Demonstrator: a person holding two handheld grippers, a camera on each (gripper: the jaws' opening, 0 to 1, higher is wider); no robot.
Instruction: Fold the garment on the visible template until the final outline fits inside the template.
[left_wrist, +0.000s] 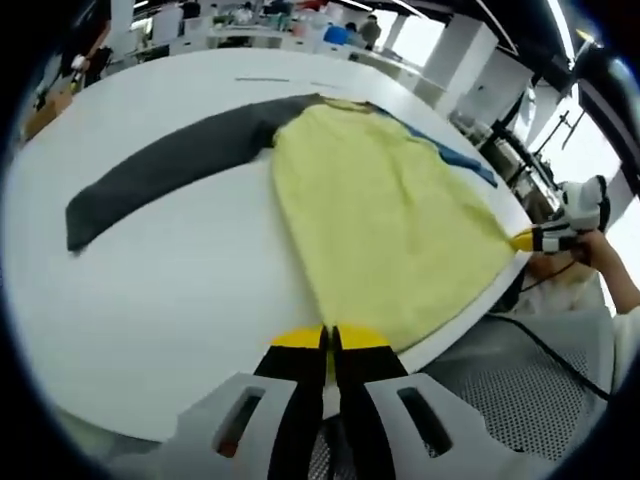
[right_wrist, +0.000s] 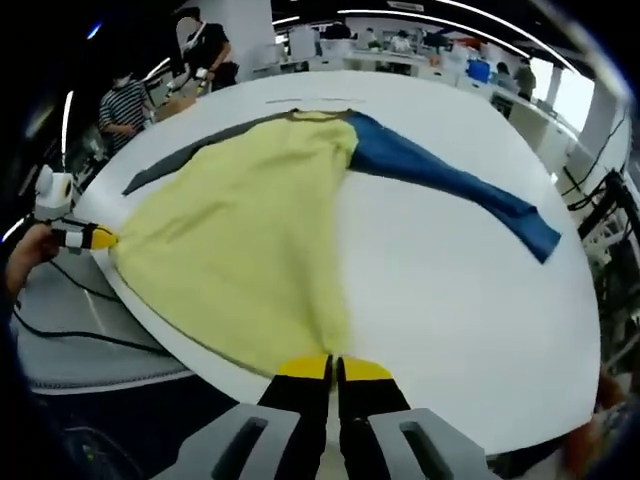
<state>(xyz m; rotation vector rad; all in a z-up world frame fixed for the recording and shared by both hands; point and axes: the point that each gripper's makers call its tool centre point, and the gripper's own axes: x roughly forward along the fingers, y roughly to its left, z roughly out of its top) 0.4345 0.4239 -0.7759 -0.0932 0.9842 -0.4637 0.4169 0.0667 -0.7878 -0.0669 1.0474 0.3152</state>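
Note:
A garment with a pale yellow body (left_wrist: 380, 210) lies flat on the white round table (left_wrist: 160, 290). Its dark grey sleeve (left_wrist: 170, 165) stretches to the left and its blue sleeve (left_wrist: 460, 158) peeks out at the far right. In the right gripper view the yellow body (right_wrist: 240, 230) is at the left, with the blue sleeve (right_wrist: 450, 185) spread to the right. My left gripper (left_wrist: 331, 342) is shut on one hem corner at the table's near edge, and it appears at the left of the right gripper view (right_wrist: 100, 239). My right gripper (right_wrist: 334, 366) is shut on the other hem corner (left_wrist: 528, 240).
A thin dark line (right_wrist: 300, 100) marks the table beyond the collar. Black cables (right_wrist: 70, 335) hang below the table edge. A mesh chair (left_wrist: 520, 400) stands beside the table. People (right_wrist: 120, 110) and desks (right_wrist: 400, 50) fill the background.

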